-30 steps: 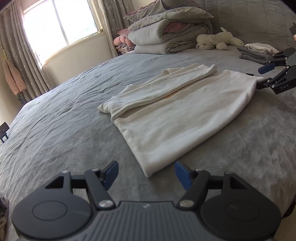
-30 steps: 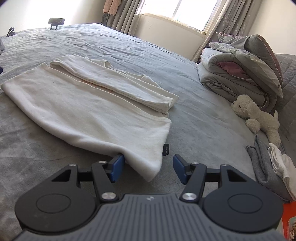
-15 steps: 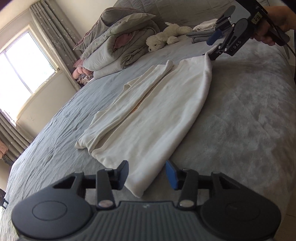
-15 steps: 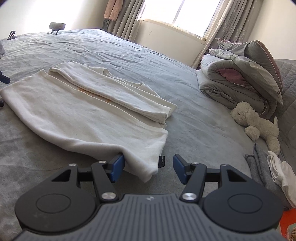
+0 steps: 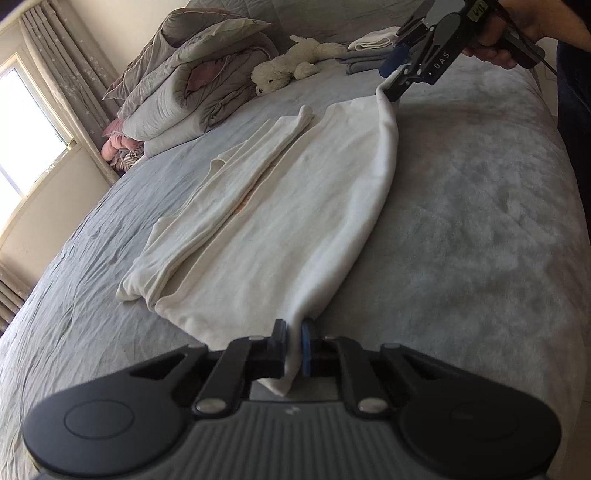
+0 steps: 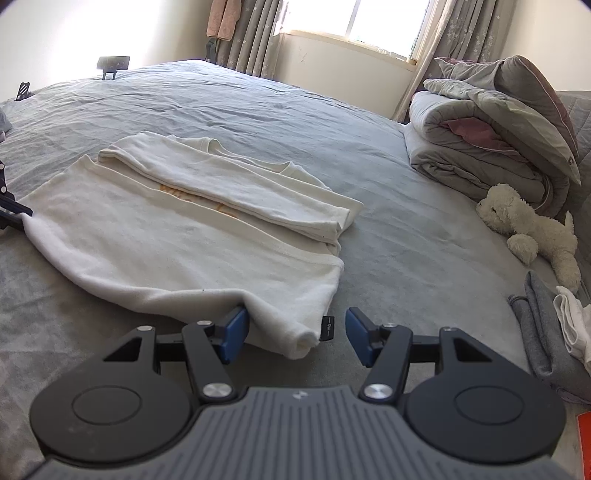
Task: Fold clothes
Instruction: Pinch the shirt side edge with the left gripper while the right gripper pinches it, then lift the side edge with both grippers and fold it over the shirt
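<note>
Here the left wrist view shows what the right one cannot: the left gripper has its fingers pinched tight on the near corner of the white shirt, and at 1 o'clock the right gripper, held by a hand, lifts the far corner off the bed. The right wrist view instead shows its own fingers wide apart, the shirt's folded corner lying between them, one pad touching cloth; so whether that gripper truly has the fabric, I cannot tell. The shirt lies on the grey bed, long axis running from 6 toward 1 o'clock in the left view, one side already folded inward. At 3 o'clock in the right view sit a plush toy and folded clothes
</note>
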The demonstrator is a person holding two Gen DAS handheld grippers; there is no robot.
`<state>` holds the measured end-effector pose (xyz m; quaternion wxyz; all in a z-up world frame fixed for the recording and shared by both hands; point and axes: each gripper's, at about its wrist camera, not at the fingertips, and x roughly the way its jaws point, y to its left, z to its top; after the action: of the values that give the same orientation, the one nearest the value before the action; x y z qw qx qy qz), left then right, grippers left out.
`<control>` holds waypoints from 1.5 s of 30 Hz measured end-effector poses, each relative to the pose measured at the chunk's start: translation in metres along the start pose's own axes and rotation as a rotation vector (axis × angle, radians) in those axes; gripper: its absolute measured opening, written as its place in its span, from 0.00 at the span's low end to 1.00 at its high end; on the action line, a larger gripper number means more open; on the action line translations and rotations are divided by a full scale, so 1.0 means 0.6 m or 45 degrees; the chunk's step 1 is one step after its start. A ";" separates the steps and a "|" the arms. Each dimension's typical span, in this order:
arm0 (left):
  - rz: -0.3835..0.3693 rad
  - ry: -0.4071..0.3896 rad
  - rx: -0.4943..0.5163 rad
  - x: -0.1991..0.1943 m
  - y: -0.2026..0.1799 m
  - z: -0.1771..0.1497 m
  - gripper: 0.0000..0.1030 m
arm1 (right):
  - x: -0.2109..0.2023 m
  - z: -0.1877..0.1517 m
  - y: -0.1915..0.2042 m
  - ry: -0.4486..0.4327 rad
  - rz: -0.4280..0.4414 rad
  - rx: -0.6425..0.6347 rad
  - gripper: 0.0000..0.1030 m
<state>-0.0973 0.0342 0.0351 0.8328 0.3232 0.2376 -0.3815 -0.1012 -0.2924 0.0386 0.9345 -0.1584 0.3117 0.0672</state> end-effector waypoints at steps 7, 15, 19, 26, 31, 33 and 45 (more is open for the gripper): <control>-0.008 -0.020 -0.080 -0.005 0.006 0.000 0.05 | -0.008 -0.024 0.012 0.014 -0.028 -0.131 0.58; 0.008 -0.024 -0.070 -0.002 0.007 0.005 0.05 | -0.018 -0.056 0.047 -0.025 -0.095 -0.429 0.58; 0.013 -0.029 -0.068 -0.004 0.007 0.006 0.05 | -0.019 -0.063 0.060 -0.066 -0.120 -0.553 0.53; 0.025 -0.043 -0.087 -0.009 0.009 0.010 0.05 | -0.002 -0.064 0.059 0.009 -0.108 -0.606 0.10; 0.053 -0.082 -0.153 -0.020 0.021 0.018 0.05 | -0.019 -0.036 0.041 -0.111 -0.184 -0.494 0.09; 0.086 -0.115 -0.207 -0.028 0.029 0.024 0.05 | -0.021 -0.024 0.037 -0.153 -0.219 -0.463 0.09; 0.275 -0.255 -0.393 -0.041 0.082 0.082 0.04 | -0.003 0.052 0.013 -0.294 -0.377 -0.374 0.08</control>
<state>-0.0656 0.0352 0.1020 0.9279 0.1761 0.1733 -0.2792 -0.0871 -0.2747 0.0614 0.9305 -0.3279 0.1632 -0.0082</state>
